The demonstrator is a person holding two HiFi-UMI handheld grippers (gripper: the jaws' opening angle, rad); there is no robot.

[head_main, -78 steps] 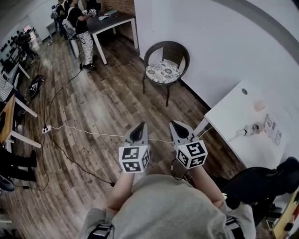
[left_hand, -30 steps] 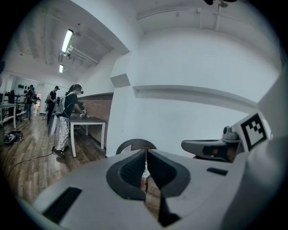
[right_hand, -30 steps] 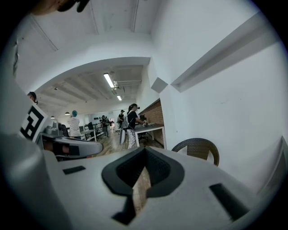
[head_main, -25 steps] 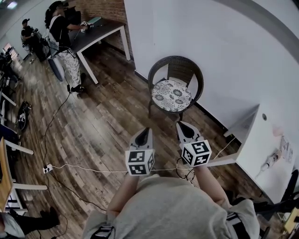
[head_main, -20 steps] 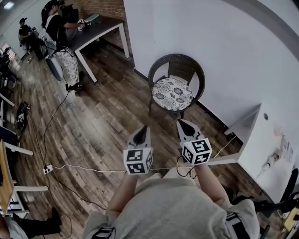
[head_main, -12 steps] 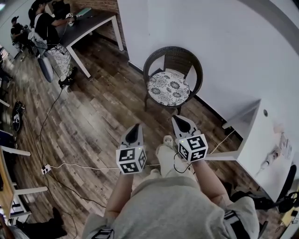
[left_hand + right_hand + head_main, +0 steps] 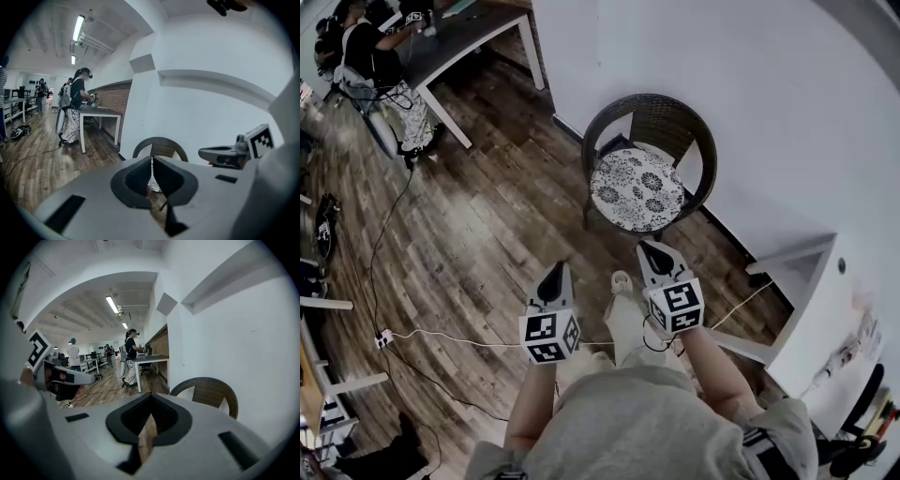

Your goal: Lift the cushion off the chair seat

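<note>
cushion [image 7: 637, 187]: patterned, lying flat on the seat of the wicker chair [image 7: 659, 116], upper centre of the head view, against the white wall.
left tongs [image 7: 553, 274]: narrow, tips together, nothing between them; lower centre, over the wood floor [image 7: 487, 225], apart from the chair.
right tongs [image 7: 652, 250]: closed, empty; just below the cushion's front edge in the frame, not touching.
upper left: a person [image 7: 370, 56] at a dark tabletop [image 7: 459, 23].

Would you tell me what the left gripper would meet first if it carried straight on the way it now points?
Probably the wicker chair, around the front edge of its patterned cushion. Nothing shows in between, though depth is hard to judge.
</note>
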